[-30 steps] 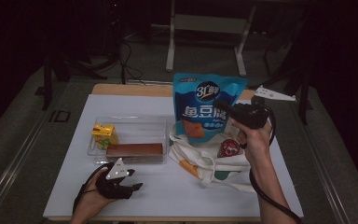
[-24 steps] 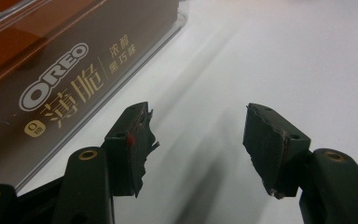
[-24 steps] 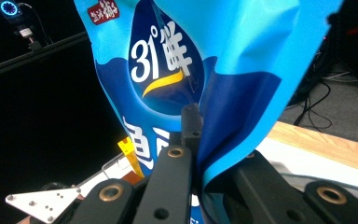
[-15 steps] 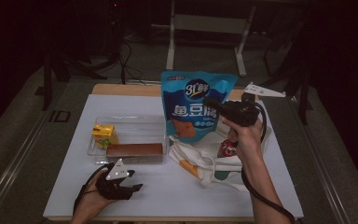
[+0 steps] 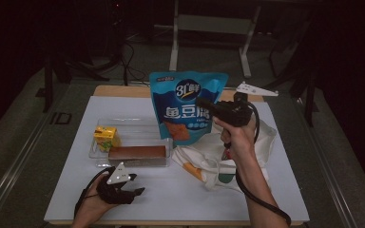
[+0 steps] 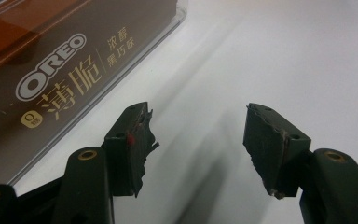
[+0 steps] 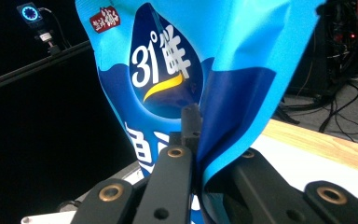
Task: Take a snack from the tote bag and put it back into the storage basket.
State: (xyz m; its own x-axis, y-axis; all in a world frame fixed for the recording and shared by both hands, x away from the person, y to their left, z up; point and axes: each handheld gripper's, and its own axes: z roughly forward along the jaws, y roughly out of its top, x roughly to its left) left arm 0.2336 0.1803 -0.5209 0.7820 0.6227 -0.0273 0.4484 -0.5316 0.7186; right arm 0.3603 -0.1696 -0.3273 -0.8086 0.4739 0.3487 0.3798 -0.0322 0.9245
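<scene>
A blue snack bag [image 5: 185,107] hangs upright above the table's middle. My right gripper [image 5: 202,103] is shut on its right edge. In the right gripper view the jaws pinch a fold of the blue bag [image 7: 182,60], and my right gripper [image 7: 198,126] stands in front of it. My left gripper [image 5: 135,190] rests on the white table sheet near the front edge. It is open with nothing between its fingers. The left gripper [image 6: 198,133] points past a brown Oreo box [image 6: 42,79] at its left.
A clear tray [image 5: 133,124] at the left holds a yellow drink carton [image 5: 105,137] and the Oreo box [image 5: 137,153]. A white cloth bag [image 5: 209,159] lies crumpled under my right hand. Bare white sheet [image 5: 171,199] spans the front.
My right gripper has carried the blue bag to the left, from above the cloth bag toward the tray. The left gripper has stayed put.
</scene>
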